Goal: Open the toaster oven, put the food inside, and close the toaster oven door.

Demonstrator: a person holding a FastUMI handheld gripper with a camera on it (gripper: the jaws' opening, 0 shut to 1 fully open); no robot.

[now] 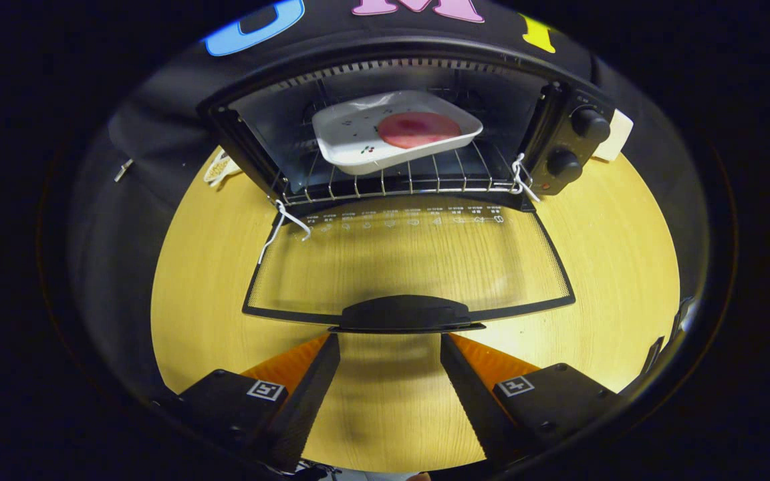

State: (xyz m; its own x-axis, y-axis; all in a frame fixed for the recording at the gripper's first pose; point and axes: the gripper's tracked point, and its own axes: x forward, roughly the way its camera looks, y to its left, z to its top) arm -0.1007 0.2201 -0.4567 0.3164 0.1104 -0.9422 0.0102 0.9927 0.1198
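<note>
Hovering low over the pale wooden bench (625, 267), the black-and-orange two-finger gripper (390, 347) has its jaws spread wide and holding nothing, with bare wood between them. Just ahead of the fingertips sits the black moulded handle (404, 312) of the glass oven door (405, 257), which lies folded down flat toward the jaws. Beyond the door stands the black toaster oven (562, 143), its cavity open. Inside, on the wire rack (398, 182), rests a white rectangular tray (358, 143), slightly tilted, carrying a round pink slice of food (418, 129) near its right side. Two black knobs (579, 143) stack on the oven's right panel. White cords (285, 224) hang at the door's hinges on both sides.
</note>
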